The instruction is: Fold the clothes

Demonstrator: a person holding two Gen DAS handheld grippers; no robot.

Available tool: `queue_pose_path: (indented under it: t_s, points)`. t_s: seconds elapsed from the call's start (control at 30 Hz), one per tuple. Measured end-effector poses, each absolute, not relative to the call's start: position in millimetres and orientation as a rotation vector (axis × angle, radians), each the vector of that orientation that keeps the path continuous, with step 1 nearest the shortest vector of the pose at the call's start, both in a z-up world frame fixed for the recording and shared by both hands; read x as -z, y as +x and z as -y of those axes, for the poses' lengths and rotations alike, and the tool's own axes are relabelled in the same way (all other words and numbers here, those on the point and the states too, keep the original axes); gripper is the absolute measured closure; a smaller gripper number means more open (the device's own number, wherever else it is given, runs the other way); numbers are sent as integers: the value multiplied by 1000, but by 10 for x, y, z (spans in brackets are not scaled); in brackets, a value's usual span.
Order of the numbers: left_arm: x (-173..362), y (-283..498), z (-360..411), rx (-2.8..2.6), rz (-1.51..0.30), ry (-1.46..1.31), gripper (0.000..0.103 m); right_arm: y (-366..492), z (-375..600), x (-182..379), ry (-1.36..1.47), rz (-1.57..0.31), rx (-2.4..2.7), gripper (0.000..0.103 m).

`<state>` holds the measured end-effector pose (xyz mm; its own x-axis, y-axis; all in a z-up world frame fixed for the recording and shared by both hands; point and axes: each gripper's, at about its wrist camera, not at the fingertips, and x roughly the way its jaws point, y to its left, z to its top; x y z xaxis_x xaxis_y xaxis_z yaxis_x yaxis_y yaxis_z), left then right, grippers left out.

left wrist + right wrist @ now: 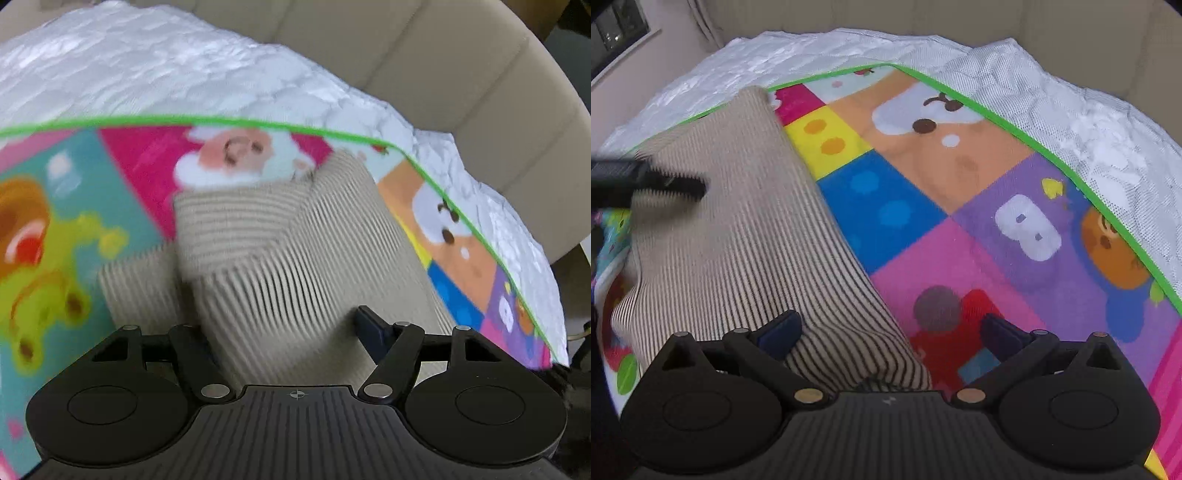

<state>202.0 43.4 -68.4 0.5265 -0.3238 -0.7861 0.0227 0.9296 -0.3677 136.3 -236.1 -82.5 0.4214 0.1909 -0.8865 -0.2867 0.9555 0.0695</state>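
Left wrist view, garment: a beige striped garment [280, 266] lies folded in layers on a colourful cartoon play mat [140, 166], toward the mat's far right corner. The picture is blurred.
Left wrist view, claw: the left claw [291, 332] stands with its fingers apart, the striped cloth bunched up between them. One finger is hidden behind the cloth, so whether they press it cannot be told.
Left wrist view, surroundings: the mat, edged in green, rests on a white textured bedspread [147, 70]; a beige padded headboard [424, 55] rises beyond it.

Right wrist view, garment: the striped garment [738, 229] runs along the left part of the play mat [960, 229], from near its far edge to the near edge.
Right wrist view, claw: the right claw [890, 332] is spread wide; its left finger [779, 334] sits over the garment's near corner, its right finger [1001, 336] over bare mat.
Right wrist view, other claw: the left claw [670, 186], blurred, reaches in over the garment's far left part.
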Motion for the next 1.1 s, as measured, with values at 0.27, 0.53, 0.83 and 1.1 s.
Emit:
queue_pose_path:
  t_s: [0.27, 0.53, 0.83, 1.1]
  points:
    - [612, 2094, -493, 183, -962, -348, 21, 1163, 2146, 654, -62, -1084, -480, 0]
    - [687, 1746, -901, 174, -982, -408, 20, 1895, 2264, 352, 172, -862, -564, 28]
    - [795, 2153, -931, 245, -923, -358, 28, 2652, 1650, 904, 198, -870, -622, 54]
    - [761, 2694, -763, 306, -848, -345, 41, 2984, 1809, 798, 251, -805, -586, 77]
